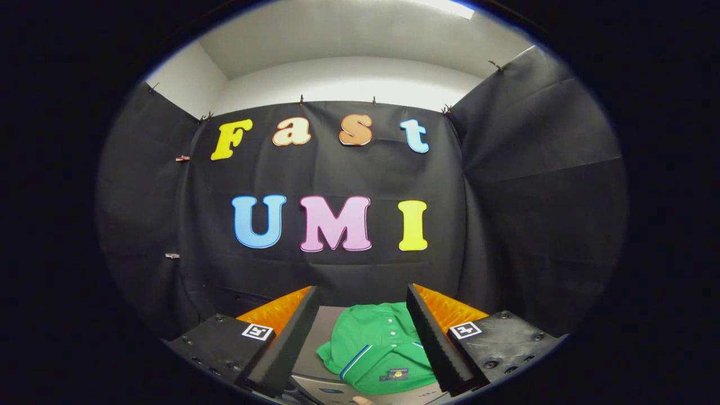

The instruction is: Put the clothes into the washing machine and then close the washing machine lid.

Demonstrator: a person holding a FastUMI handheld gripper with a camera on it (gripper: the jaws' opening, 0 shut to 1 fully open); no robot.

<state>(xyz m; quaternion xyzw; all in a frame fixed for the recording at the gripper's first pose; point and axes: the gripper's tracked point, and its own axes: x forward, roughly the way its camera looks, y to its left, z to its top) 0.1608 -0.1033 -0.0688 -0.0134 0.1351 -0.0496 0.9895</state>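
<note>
One green polo shirt is seen lying folded on a grey surface, which may be the top of the washing machine, although this cannot be told for sure. The shirt is placed just ahead of the gripper and below it, in the gap between the two fingers, nearer to the right one. The jaws are held wide open and nothing is gripped by them. The garment is judged to be light, soft and limp, so it will probably sag and unfold when it is lifted. It is best taken at a thick place, such as the folded collar with its buttons or a bunched fold in the middle, so that several layers are pinched together. Two fingers and one shirt are counted
</note>
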